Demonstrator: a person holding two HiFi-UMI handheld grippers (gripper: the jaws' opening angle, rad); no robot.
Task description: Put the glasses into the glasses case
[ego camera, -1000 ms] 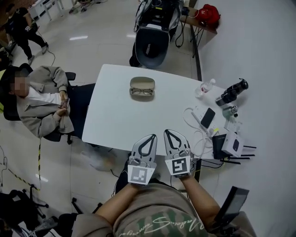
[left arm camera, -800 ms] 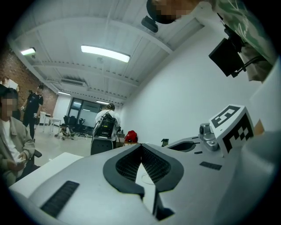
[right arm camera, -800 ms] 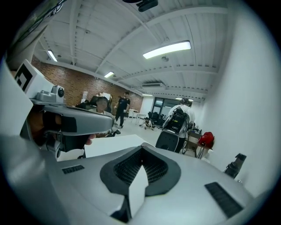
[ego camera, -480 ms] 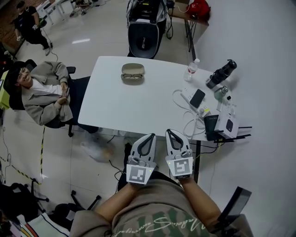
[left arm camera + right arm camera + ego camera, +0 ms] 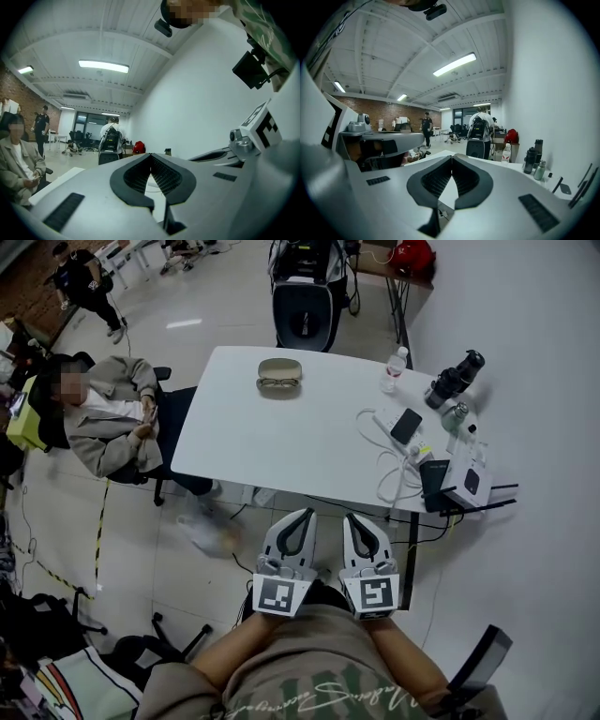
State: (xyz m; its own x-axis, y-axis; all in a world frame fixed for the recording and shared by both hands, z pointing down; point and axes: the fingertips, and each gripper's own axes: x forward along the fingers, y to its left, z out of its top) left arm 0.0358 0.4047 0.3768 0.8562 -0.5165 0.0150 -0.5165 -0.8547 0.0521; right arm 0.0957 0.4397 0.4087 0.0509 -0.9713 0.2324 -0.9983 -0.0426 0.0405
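You are holding the left gripper and the right gripper side by side just off the table's near edge, both with jaws closed tip to tip, gripping nothing. The glasses are lying near the table's far edge, against the glasses case.

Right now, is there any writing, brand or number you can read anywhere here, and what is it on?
No text reads clearly.
The shirt: cursive print, cut off and blurred, unreadable.
The left gripper and right gripper: black-and-white square marker patterns, no letters.
The water bottle: label too small to read.
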